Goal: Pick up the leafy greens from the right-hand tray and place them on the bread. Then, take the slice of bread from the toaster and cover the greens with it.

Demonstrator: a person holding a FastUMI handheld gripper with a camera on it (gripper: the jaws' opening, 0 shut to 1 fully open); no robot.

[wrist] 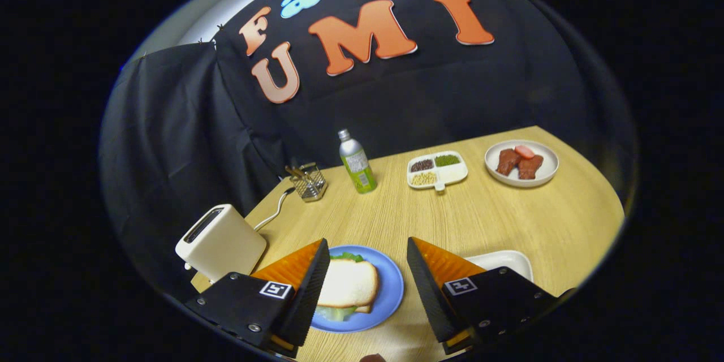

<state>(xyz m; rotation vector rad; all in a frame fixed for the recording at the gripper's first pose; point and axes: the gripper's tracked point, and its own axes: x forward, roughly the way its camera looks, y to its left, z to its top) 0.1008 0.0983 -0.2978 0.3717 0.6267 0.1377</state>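
Our gripper (367,271) hangs with jaws released and empty above the plate (390,288). There the bread (348,283) already covers the greens (346,257), so we judge the sandwich done.

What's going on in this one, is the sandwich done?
It looks done. The hand-held gripper hangs open above the table, holding nothing. On the blue plate between its jaws, a bread slice covers the leafy greens, which peek out at its edges. The toaster stands beside the plate.
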